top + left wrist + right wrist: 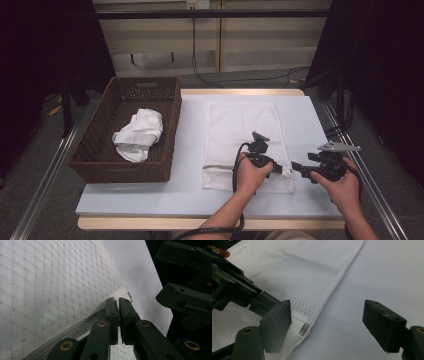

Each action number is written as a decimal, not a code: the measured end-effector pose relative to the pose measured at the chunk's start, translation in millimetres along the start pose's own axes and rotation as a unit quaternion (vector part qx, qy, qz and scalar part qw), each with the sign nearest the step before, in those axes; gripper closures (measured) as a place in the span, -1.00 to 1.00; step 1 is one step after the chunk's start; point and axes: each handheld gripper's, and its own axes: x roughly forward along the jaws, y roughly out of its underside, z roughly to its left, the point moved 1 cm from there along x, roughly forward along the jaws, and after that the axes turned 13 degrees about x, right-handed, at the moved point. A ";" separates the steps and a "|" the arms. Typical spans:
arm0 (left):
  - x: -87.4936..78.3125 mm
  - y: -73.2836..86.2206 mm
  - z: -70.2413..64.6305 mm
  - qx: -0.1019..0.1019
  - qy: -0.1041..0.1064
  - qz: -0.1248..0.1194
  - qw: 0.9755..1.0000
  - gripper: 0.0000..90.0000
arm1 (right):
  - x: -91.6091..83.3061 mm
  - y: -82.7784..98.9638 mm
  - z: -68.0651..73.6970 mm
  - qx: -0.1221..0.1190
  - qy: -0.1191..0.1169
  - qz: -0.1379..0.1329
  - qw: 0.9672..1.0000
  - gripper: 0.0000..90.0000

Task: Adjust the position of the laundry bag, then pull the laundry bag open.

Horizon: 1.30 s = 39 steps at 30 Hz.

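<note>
Mesh laundry bag, table front-right: left gripper clenched on zipper-end corner; right gripper released. Next: seize zipper pull.

White table top, brown wicker basket at its left, white mesh laundry bag lying flat at centre.
</note>
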 end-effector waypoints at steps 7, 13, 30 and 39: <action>-4.0 0.2 -1.0 -0.006 0.012 0.000 1.000 0.92 | -2.7 -0.1 -0.4 -0.001 -0.001 -0.001 1.000 -0.49; -10.5 -1.8 -0.5 0.000 0.014 0.000 1.000 0.92 | -3.8 3.1 -0.2 0.000 -0.003 0.002 1.000 -0.49; -16.3 1.6 4.1 -0.003 0.021 -0.004 1.000 0.92 | -0.1 4.1 3.4 0.000 -0.008 0.008 1.000 -0.50; -20.7 0.7 3.2 0.007 0.024 -0.005 1.000 0.92 | -2.3 4.1 7.1 0.016 -0.022 0.012 1.000 -0.46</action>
